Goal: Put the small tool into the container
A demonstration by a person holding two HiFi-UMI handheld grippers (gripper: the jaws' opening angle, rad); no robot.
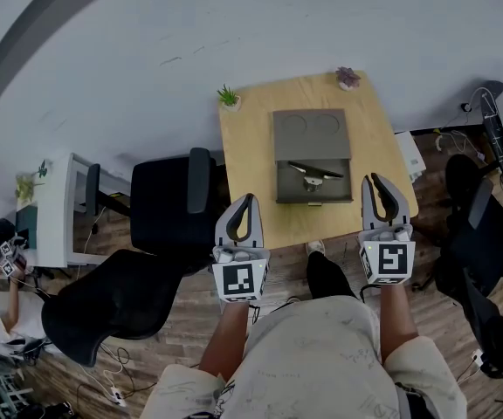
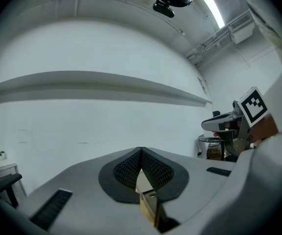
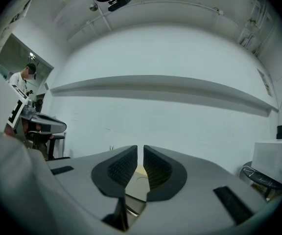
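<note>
Tool (image 1: 314,172) is lying inside the grey container (image 1: 312,122) at frame centre. You are holding the left gripper (image 1: 249,202) clenched tip to tip and the right gripper (image 1: 375,182) slightly parted, both empty, at the table's (image 1: 250,151) lower edge.

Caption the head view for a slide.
Left tongs and right tongs poised before a wooden table with grey container and small tool.

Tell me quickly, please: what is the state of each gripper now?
Left gripper: jaws closed, holding nothing.
Right gripper: jaws slightly apart, holding nothing.
</note>
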